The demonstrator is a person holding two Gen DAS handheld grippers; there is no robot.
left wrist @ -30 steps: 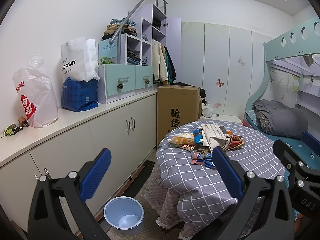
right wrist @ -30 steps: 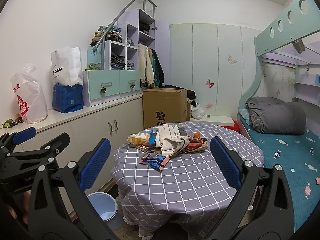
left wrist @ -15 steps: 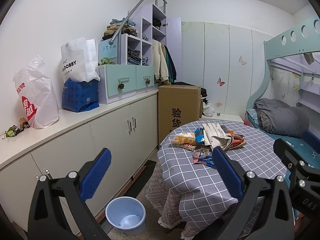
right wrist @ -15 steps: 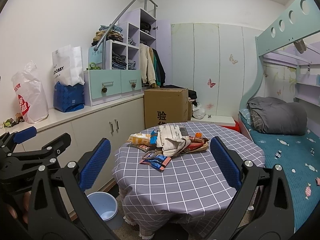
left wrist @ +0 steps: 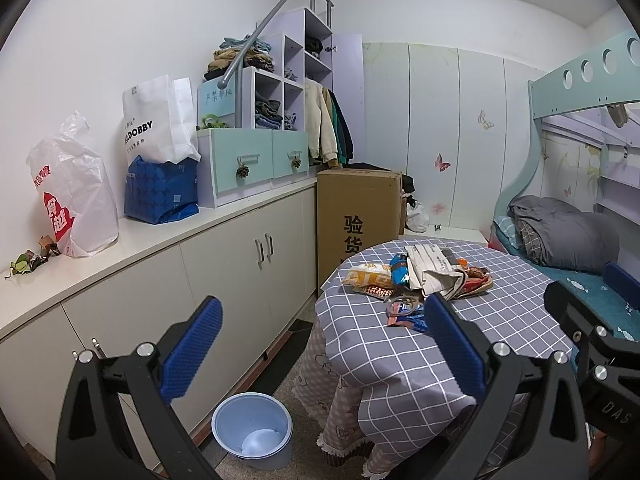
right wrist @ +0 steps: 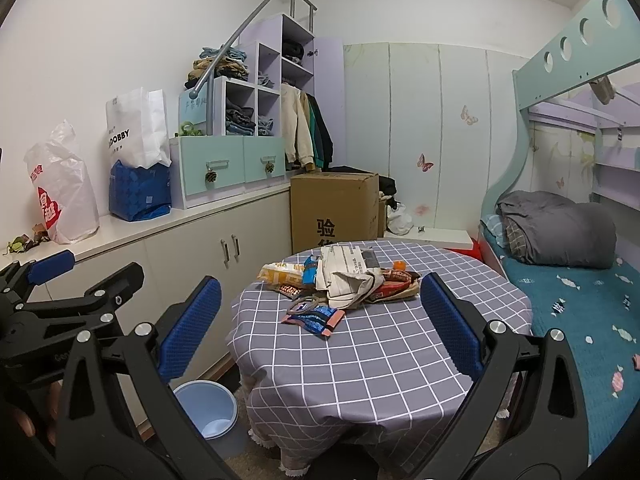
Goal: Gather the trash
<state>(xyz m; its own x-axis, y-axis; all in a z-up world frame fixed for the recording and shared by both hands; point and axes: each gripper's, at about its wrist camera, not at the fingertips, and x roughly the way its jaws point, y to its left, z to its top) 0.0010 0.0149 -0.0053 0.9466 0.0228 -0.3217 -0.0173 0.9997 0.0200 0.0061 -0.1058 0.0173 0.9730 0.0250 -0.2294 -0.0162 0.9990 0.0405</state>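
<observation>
Small bedroom, two handheld tools raised side by side in front of a round surface [right wrist: 384, 360] draped in a grey checked cloth. Left tongs [left wrist: 320, 344] spread wide, blue ribbed pads well apart, nothing between them; they hang over the gap between the surface and the cabinets. Right tongs [right wrist: 320, 324] likewise spread wide and empty, short of the near edge of the surface. The trash sits in one loose heap toward the far side of the cloth: a yellow-orange snack packet [right wrist: 280, 274] at the left of the heap, a crumpled white printed paper bag [right wrist: 346, 280] in the middle, red-brown wrappers [right wrist: 394, 286] at its right, and a flat blue-and-pink wrapper [right wrist: 316, 318] lying nearest the tongs, just apart from the rest. A pale blue round plastic bin [left wrist: 252, 436] stands on the floor beside the surface, below its left edge, against the long cream cabinet run [left wrist: 224, 264]. On the cabinet top: a white plastic bag with red print [left wrist: 72, 200], a blue woven bag [left wrist: 160, 192] with a white paper carrier standing in it. A tall brown cardboard box [left wrist: 360, 212] stands behind the surface. Bunk bed at right with a folded grey quilt [right wrist: 556, 228] on the teal lower mattress. Fingers of a hand [right wrist: 24, 424] show at the left tool's grip.
</observation>
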